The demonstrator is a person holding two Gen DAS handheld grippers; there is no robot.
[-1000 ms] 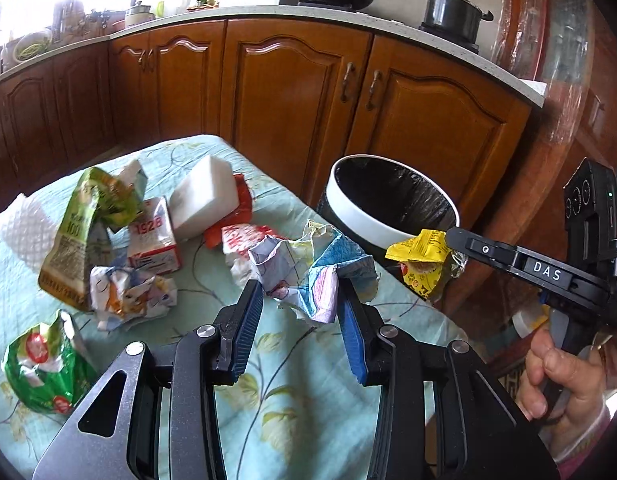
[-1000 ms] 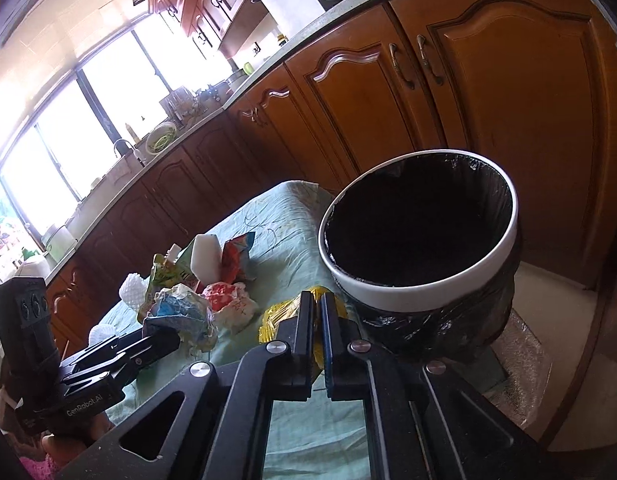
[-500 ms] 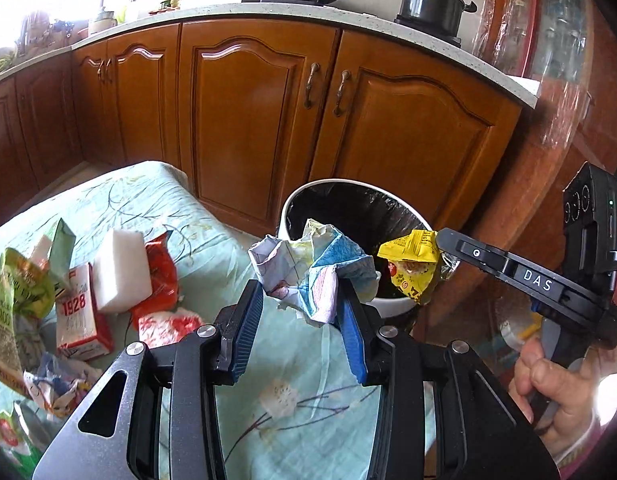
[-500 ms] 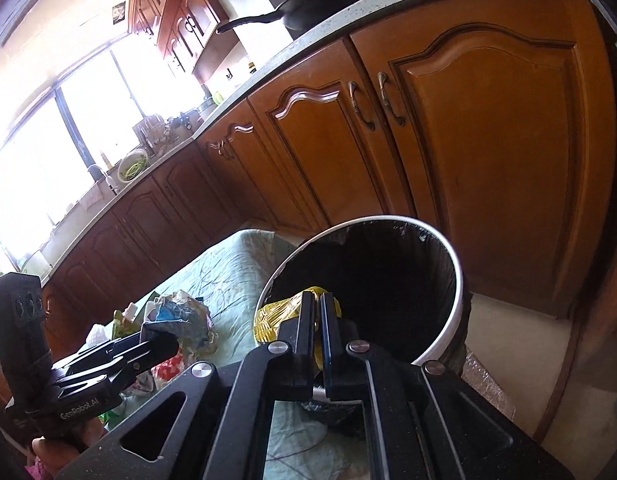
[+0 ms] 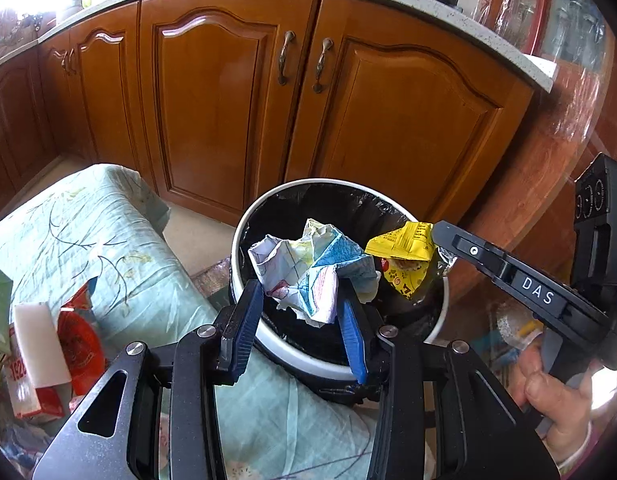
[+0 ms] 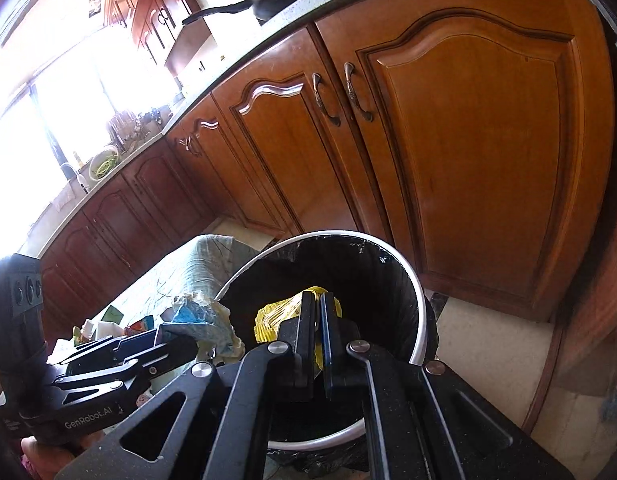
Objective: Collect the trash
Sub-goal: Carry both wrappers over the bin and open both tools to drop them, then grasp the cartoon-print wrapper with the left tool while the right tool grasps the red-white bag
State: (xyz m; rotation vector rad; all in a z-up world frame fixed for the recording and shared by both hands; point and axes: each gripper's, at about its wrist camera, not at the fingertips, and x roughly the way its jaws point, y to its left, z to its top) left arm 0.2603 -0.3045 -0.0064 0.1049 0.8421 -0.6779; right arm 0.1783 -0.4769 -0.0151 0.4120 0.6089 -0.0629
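Beside wooden kitchen cabinets, a cloth-covered surface meets the bin. Over it, left claw grips crumpled paper; right claw, opening slightly, pinches a yellow wrapper.

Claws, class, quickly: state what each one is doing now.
Left claw: closed on the crumpled paper wrapper.
Right claw: jaws opening, yellow wrapper between them.

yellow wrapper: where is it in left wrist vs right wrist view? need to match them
Left wrist view: yellow wrapper right of centre, over the bin, pinched at the tip of the right tongs, whose jaws are opening.
Right wrist view: low centre, between that camera's own fingers.
Shared landmark: the white-rimmed bin with black liner.
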